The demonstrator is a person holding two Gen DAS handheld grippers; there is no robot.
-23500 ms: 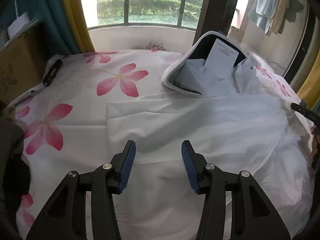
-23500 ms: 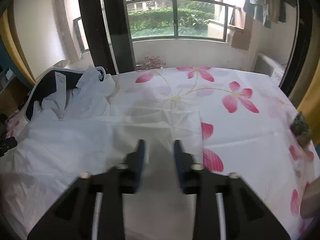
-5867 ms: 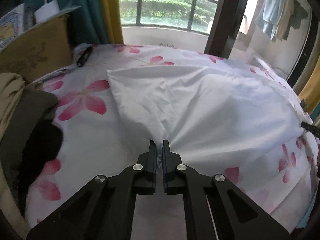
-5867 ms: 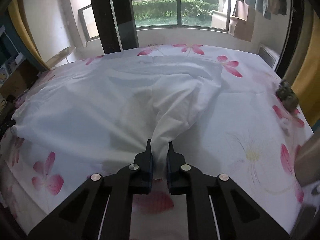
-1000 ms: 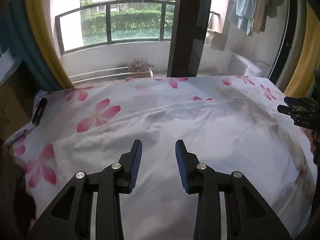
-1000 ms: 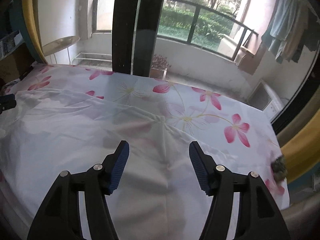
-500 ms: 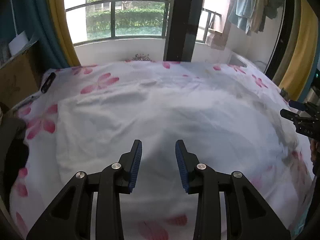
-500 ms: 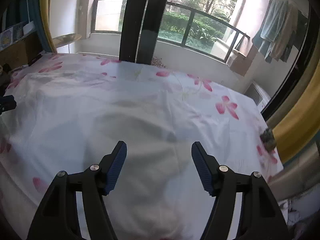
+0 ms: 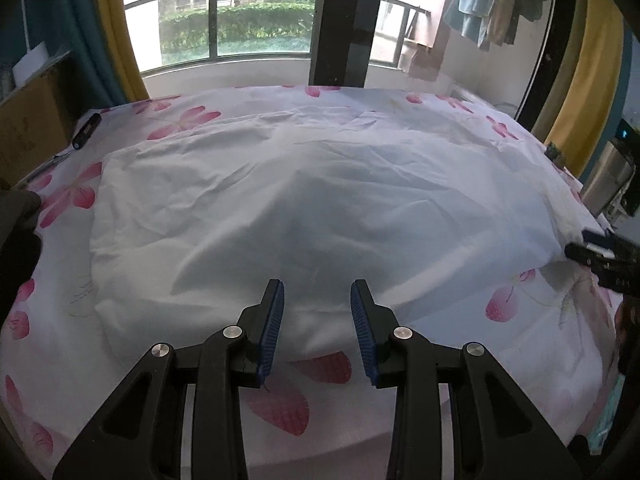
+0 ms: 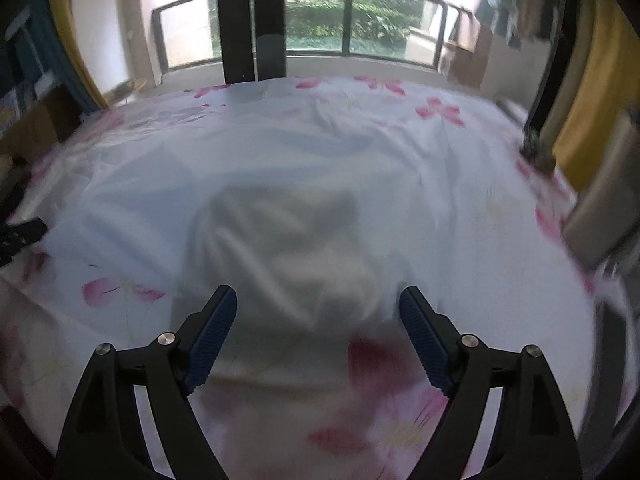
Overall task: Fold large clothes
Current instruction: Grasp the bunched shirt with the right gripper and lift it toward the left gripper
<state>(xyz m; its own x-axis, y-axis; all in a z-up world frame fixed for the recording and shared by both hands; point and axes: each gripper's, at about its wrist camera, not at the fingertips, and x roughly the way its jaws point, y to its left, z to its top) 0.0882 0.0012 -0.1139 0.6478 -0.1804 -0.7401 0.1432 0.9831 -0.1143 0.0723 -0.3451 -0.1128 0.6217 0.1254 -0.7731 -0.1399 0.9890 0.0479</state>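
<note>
A large white garment (image 9: 320,208) lies spread and wrinkled over the flower-print bed sheet (image 9: 532,344). My left gripper (image 9: 318,320) hovers above the garment's near edge, jaws apart with nothing between them. In the right wrist view the picture is blurred; the garment (image 10: 300,184) bunches up in front of my right gripper (image 10: 318,308), whose jaws are opening wide with no cloth pinched between them. The right gripper (image 9: 596,256) also shows at the right edge of the left wrist view, beside the garment's right corner. The left gripper (image 10: 20,236) shows at the left edge of the right wrist view.
A black pen-like tool (image 9: 86,130) lies at the bed's far left. A cardboard box (image 9: 28,120) and dark clothes (image 9: 16,232) are at the left side. A metal flask (image 9: 608,176) stands past the right edge. Windows and yellow curtains (image 9: 588,80) are behind.
Both grippers have dropped and drawn back toward the bed's near edge, so more sheet shows below the garment. The right jaws have spread wider. The left jaws keep the same gap.
</note>
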